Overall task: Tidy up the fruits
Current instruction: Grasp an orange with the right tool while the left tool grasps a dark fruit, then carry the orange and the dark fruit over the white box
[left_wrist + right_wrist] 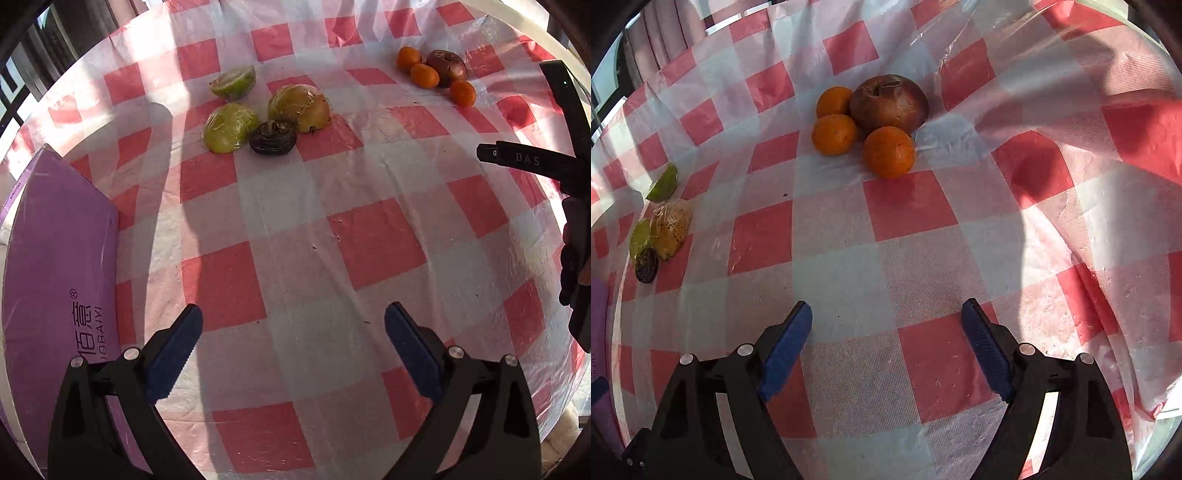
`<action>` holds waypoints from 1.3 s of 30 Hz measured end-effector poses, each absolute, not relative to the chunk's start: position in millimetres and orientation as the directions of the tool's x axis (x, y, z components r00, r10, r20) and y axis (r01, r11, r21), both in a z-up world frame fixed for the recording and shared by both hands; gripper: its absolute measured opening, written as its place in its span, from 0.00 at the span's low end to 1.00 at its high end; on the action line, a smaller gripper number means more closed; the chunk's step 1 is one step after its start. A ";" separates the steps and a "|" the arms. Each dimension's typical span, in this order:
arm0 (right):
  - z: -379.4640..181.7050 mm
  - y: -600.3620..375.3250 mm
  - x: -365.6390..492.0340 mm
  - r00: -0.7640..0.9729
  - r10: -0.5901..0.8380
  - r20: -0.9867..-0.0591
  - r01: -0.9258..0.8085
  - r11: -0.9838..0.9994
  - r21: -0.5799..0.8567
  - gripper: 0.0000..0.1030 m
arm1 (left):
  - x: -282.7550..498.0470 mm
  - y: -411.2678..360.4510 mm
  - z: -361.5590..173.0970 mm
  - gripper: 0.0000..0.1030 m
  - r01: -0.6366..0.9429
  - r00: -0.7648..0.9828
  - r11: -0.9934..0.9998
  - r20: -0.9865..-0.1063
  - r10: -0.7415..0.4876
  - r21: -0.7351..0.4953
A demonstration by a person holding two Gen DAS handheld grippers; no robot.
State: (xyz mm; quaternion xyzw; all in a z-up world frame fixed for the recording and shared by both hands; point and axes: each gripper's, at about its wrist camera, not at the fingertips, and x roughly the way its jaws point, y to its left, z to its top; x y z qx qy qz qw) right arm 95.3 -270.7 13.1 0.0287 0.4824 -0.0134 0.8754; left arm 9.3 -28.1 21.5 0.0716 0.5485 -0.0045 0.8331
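Observation:
In the left wrist view, two wrapped green fruit halves point(230, 127), a wrapped yellow-brown fruit point(300, 108) and a dark wrinkled fruit point(272, 137) lie grouped far ahead. Three oranges point(424, 75) and a brown apple point(446, 67) sit at the far right. My left gripper point(293, 325) is open and empty, well short of them. In the right wrist view, the oranges point(888, 151) ring the brown apple point(888, 102) ahead. My right gripper point(886, 325) is open and empty. The green group point(665, 229) lies at the far left.
A red-and-white checked plastic cloth point(314, 240) covers the round table. A purple box point(55, 266) lies at the left edge. The other gripper's black body point(569, 177) shows at the right edge of the left wrist view. The cloth bunches up at the right point(1126, 129).

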 end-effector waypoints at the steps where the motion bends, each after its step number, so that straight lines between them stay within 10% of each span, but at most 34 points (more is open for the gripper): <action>1: 13.8 -271.5 105.3 0.545 0.001 -0.838 0.046 0.998 0.032 0.74 | 16.6 -28.2 18.8 0.95 0.062 0.395 0.992 -0.915 0.080 0.114; 10: 15.9 -277.3 180.5 0.613 0.011 -0.790 -0.014 1.000 0.003 0.62 | 75.4 -32.4 8.9 0.94 -0.026 0.422 0.987 -0.893 0.153 0.157; 15: 17.6 -276.3 190.6 0.635 0.036 -0.771 -0.038 0.999 0.016 0.39 | 96.6 -24.5 9.9 0.79 -0.073 0.453 0.994 -0.886 0.100 0.075; 24: 18.0 -279.1 188.2 0.643 0.063 -0.764 -0.051 0.998 0.039 0.38 | 133.3 -8.7 7.9 0.67 -0.166 0.503 0.986 -0.859 0.098 0.015; 30: 17.9 -282.1 188.9 0.641 0.071 -0.764 -0.052 0.997 0.049 0.38 | 150.8 -21.4 9.7 0.41 -0.112 0.529 0.993 -0.843 0.094 0.041; 39: 19.1 -282.0 188.4 0.639 0.078 -0.765 -0.054 0.997 0.056 0.39 | 139.6 -30.9 8.8 0.40 -0.145 0.555 0.988 -0.822 0.126 0.053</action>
